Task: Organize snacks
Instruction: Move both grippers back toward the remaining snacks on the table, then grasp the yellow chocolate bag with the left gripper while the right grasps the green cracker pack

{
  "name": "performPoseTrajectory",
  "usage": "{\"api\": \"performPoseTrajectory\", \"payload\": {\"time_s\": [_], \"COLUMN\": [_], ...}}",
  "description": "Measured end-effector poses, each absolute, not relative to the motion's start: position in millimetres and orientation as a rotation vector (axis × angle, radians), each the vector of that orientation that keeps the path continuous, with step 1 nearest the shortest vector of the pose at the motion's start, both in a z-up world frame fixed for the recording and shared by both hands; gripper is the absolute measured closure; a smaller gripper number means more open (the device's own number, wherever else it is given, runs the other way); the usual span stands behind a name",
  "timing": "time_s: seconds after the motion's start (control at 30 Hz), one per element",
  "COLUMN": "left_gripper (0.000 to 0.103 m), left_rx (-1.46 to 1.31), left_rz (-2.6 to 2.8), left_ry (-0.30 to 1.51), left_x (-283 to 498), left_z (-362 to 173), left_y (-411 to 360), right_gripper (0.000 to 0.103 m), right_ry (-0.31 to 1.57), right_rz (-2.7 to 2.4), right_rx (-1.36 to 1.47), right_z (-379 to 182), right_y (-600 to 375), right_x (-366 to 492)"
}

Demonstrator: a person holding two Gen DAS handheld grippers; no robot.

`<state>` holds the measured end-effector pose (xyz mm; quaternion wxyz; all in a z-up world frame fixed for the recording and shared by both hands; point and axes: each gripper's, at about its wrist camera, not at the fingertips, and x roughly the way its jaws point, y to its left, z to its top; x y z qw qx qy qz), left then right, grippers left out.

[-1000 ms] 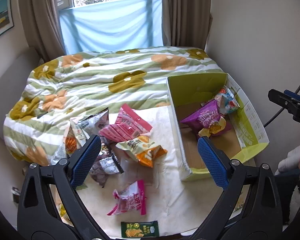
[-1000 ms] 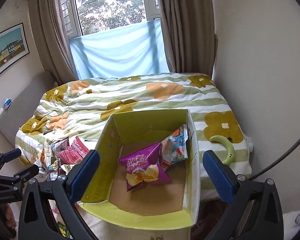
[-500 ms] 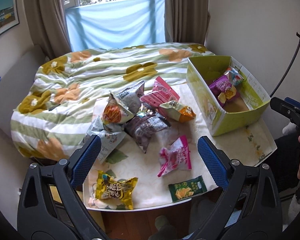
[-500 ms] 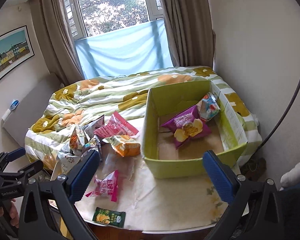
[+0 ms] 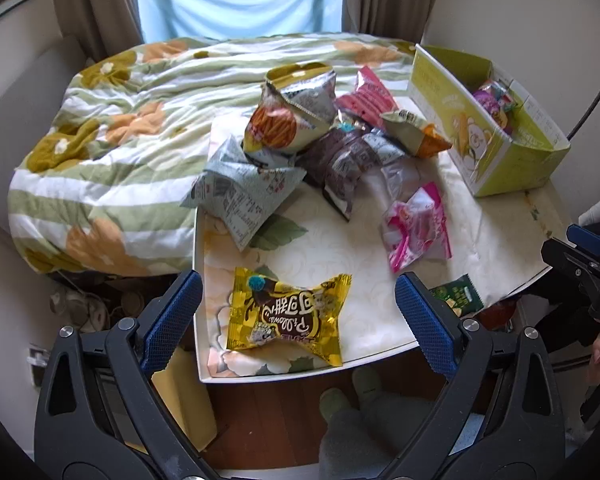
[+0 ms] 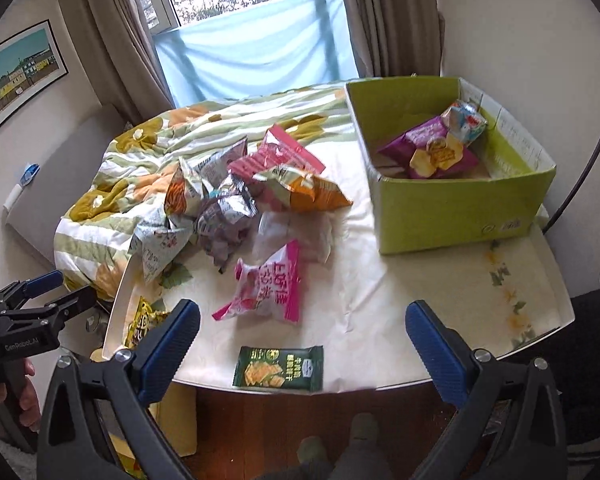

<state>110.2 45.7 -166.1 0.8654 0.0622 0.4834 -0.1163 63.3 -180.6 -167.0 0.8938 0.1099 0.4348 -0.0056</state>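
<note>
Above the table [image 5: 500,236], both grippers' fingers [image 5: 424,316] [image 6: 168,340] wide apart, empty, yellow packet [image 5: 288,318] below the left pair.

1. Left tool [image 5: 296,310], a black two-finger frame with blue textured pads [image 5: 171,322]: jaws spread wide, nothing between them, pointed steeply downward.
2. Right tool [image 6: 302,342], same black frame with blue pads [image 6: 440,350]: jaws spread wide, empty, also angled downward.
3. In the right wrist view, the person's left hand [image 6: 18,390] grips the left tool's handle at the lower left edge.
4. The two tools are held side by side, well apart.
</note>
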Motion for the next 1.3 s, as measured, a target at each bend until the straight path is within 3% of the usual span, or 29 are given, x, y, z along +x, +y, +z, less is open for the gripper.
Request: {"api": "performPoseTrajectory", "payload": {"time_s": [0.37, 0.97, 1.17, 1.3], "left_gripper": [0.007, 0.007, 0.013, 0.022], "left_rx": [0.204, 0.268, 0.273, 0.26], "left_rz": [-0.208, -0.231, -0.238, -0.251], "left_ry": [1.178, 1.282, 1.276, 1.267], "left_x": [130, 151, 152, 154], "left_z": [-255, -306, -311, -309], "left_y": [44, 29, 27, 26], "right_gripper": [0.001, 0.001, 0.001, 0.001], "right_ry": [1.1, 1.251, 1.249, 1.252], "right_rz": [0.018, -0.004, -0.014, -0.019], "right_rx": [0.212, 0.099, 0.121, 0.098], "right_z": [-256, -310, -315, -318], "right_y": [-145, -119, -119, -118], "right_x": [83, 105, 105, 105]}}
